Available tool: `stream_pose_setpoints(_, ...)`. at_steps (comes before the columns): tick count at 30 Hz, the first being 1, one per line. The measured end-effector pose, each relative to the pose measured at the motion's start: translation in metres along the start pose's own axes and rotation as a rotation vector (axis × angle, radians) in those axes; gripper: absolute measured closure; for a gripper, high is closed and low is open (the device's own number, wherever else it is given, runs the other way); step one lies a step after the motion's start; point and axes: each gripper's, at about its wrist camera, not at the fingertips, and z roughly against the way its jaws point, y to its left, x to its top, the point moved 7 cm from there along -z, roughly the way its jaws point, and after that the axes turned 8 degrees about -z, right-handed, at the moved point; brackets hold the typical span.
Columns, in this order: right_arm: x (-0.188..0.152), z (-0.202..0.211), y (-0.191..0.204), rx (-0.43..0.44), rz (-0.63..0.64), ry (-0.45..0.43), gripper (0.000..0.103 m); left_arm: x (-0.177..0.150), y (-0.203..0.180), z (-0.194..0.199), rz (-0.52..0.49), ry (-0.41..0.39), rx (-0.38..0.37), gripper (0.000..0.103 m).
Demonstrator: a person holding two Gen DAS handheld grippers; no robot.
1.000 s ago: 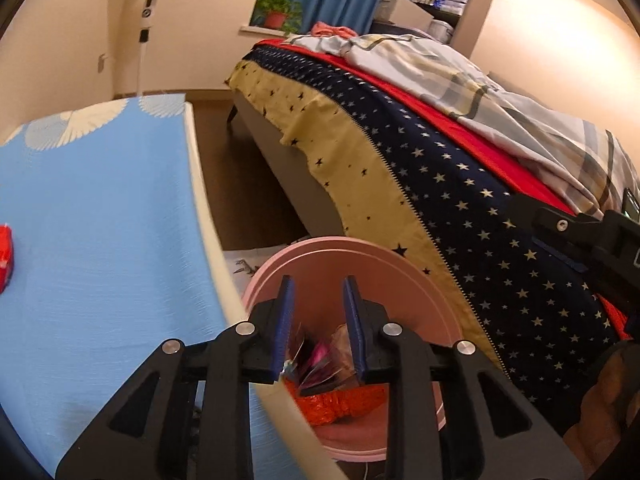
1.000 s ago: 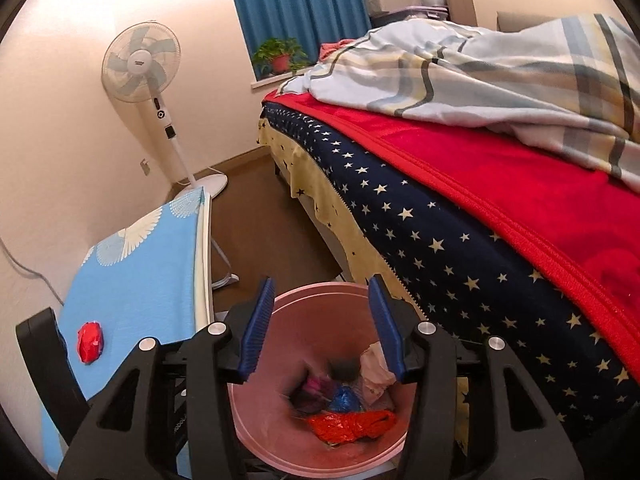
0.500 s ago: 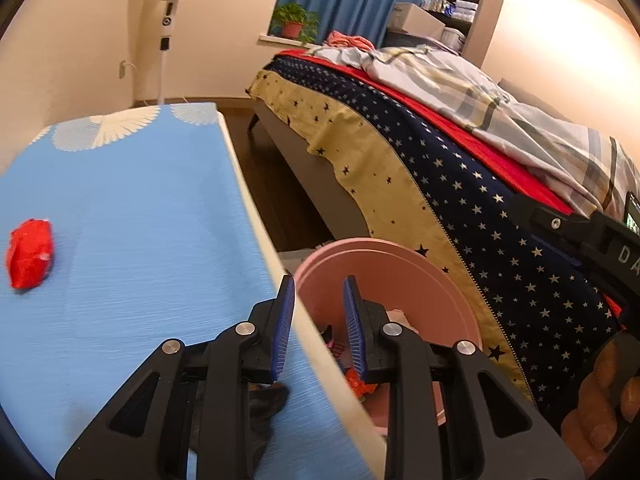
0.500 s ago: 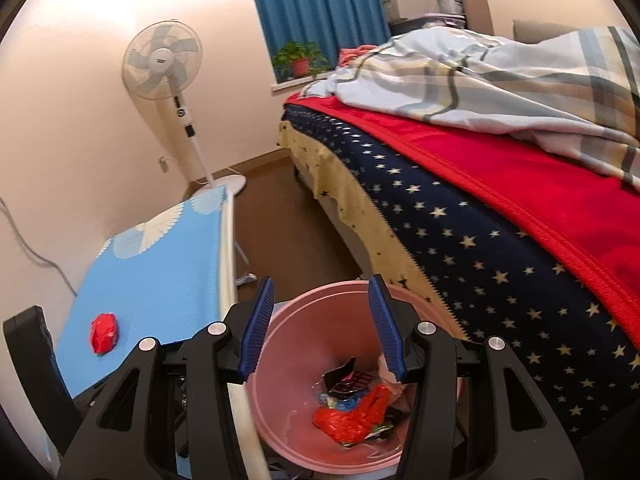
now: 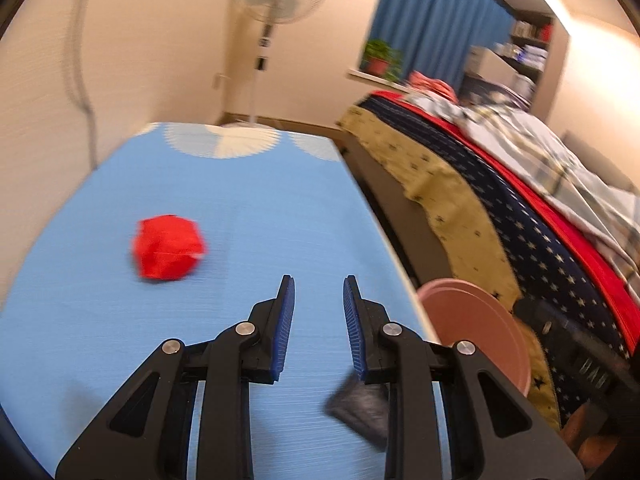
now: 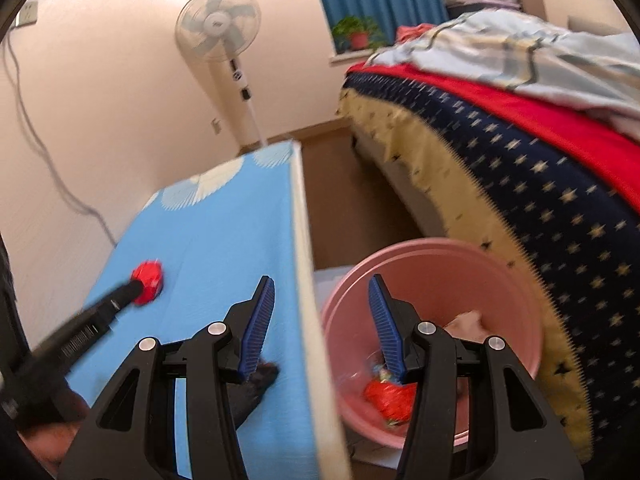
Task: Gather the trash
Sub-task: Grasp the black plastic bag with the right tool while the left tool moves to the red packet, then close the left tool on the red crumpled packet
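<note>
Pink bin [image 6: 516, 280] holding red wrapper [image 6: 390, 398] and scraps, both grippers' jaws spread, empty.

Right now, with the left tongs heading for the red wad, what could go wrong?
The red wad lies left of the open left tongs, so they could nudge it instead of straddling it. The dark scrap beneath them may be overlooked. The pink bin sits below the table edge; a careless drop could miss.
</note>
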Motion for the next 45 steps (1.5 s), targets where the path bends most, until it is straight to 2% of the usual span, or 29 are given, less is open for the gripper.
stream_pose_setpoints(9, -0.052, -0.039, 0.040, 0.054, 0.117, 0.141, 0.054, -0.007, 0.052, 0.018, 0.085, -0.017, 0.107, 0.078)
stream_pose_setpoints(14, -0.071, -0.056, 0.049, 0.029, 0.187, 0.205, 0.057, -0.013, 0.067, 0.013, 0.113, -0.004, 0.141, 0.078)
stream_pose_setpoints(16, -0.076, -0.064, 0.047, 0.010, 0.196, 0.234, 0.063, -0.014, 0.072, 0.009, 0.122, 0.002, 0.152, 0.078)
stream_pose_setpoints(17, -0.078, -0.067, 0.046, 0.010, 0.189, 0.244, 0.063, -0.014, 0.073, 0.006, 0.126, 0.004, 0.157, 0.078)
stream_pose_setpoints(24, -0.076, -0.075, 0.058, 0.025, 0.221, 0.231, 0.073, -0.016, 0.088, -0.014, 0.155, 0.028, 0.193, 0.078)
stream_pose_setpoints(33, -0.056, -0.092, 0.069, 0.042, 0.166, 0.215, 0.075, -0.021, 0.126, -0.043, 0.225, 0.071, 0.260, 0.077)
stream_pose_setpoints(37, -0.050, -0.098, 0.076, 0.053, 0.160, 0.212, 0.075, -0.022, 0.139, -0.054, 0.264, 0.087, 0.265, 0.077)
stream_pose_setpoints(41, -0.048, -0.105, 0.079, 0.068, 0.140, 0.222, 0.075, -0.021, 0.145, -0.062, 0.282, 0.096, 0.269, 0.071)
stream_pose_setpoints(45, -0.048, -0.110, 0.079, 0.080, 0.122, 0.235, 0.075, -0.022, 0.152, -0.070, 0.334, 0.101, 0.243, 0.071)
